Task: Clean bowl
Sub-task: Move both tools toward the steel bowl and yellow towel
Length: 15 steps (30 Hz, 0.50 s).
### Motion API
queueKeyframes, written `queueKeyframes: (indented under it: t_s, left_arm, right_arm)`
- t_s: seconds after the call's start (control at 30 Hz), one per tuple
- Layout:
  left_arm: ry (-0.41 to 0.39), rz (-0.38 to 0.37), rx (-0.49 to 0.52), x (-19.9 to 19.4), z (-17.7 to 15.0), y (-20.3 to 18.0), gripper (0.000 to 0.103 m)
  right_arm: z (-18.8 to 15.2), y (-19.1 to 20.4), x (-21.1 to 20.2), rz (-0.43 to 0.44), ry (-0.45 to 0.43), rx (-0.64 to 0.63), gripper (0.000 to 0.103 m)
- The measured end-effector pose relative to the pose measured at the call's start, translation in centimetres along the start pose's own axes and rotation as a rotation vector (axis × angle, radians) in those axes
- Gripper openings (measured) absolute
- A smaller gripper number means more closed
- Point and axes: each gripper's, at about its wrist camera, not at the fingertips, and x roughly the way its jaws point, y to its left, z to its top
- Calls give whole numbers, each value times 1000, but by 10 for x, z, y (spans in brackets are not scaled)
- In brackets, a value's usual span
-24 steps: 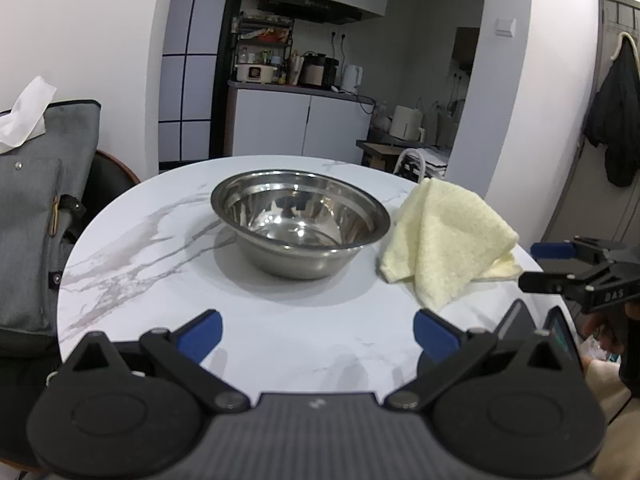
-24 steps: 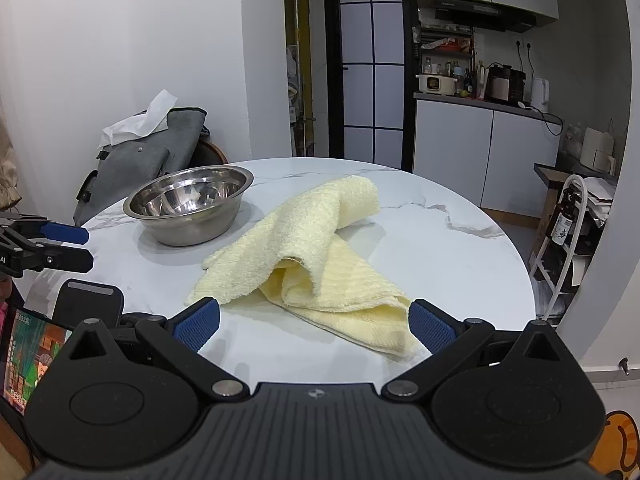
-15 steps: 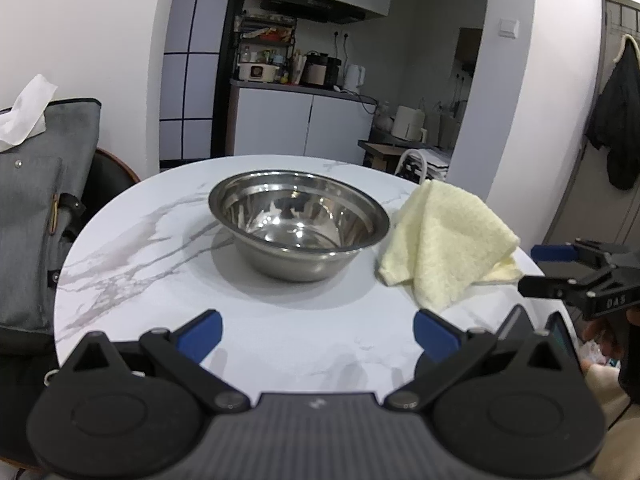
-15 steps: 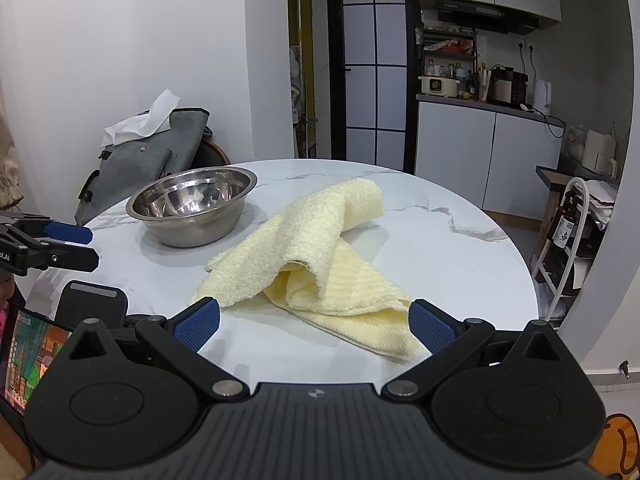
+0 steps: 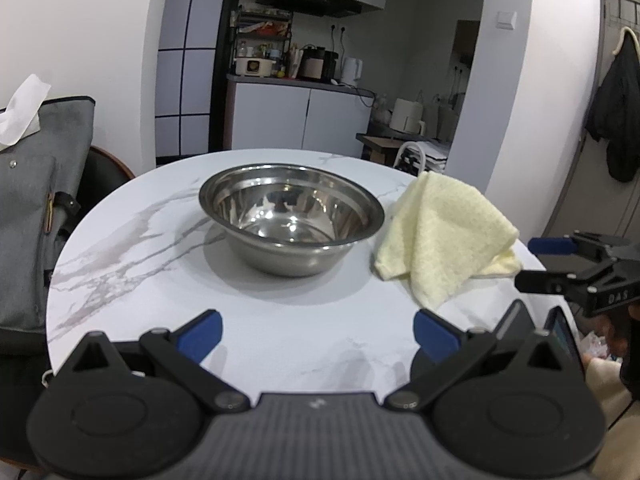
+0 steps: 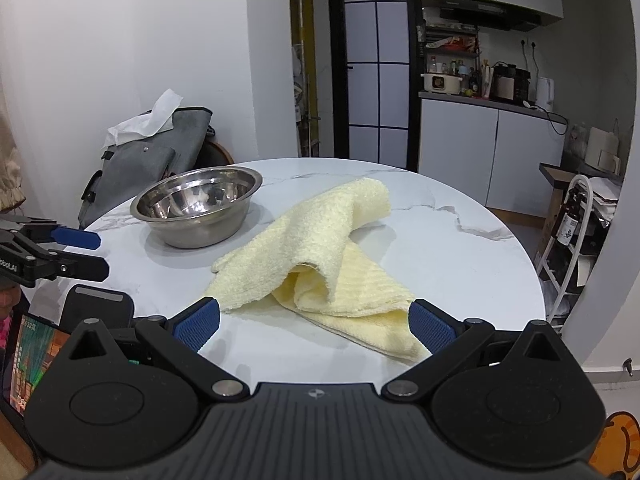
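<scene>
A steel bowl [image 5: 290,220] stands upright on the round white marble table [image 5: 132,248]; it also shows in the right wrist view [image 6: 196,208]. A folded pale yellow cloth [image 5: 444,236] lies just right of the bowl, and fills the middle of the right wrist view [image 6: 320,256]. My left gripper [image 5: 318,338] is open and empty, over the table's near edge in front of the bowl. My right gripper [image 6: 314,326] is open and empty, its fingertips at the near edge of the cloth.
A grey bag [image 5: 36,208] with white tissue sits on a chair at the table's left. A phone [image 6: 30,354] lies at the near table edge between the grippers. Kitchen cabinets [image 5: 296,120] and a rack with bottles [image 6: 572,224] stand behind.
Both grippers have moved slightly forward toward the table; the right one has come closer to the cloth. Bowl and cloth have not moved.
</scene>
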Motion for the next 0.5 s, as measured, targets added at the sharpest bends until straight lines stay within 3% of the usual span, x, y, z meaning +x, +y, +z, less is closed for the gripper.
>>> queueKeyframes:
  t_s: [0.5]
  left_arm:
    - [-8,18,20,1,3,-3,103]
  right_arm:
    - [1,-5,-1,20,4,38,103]
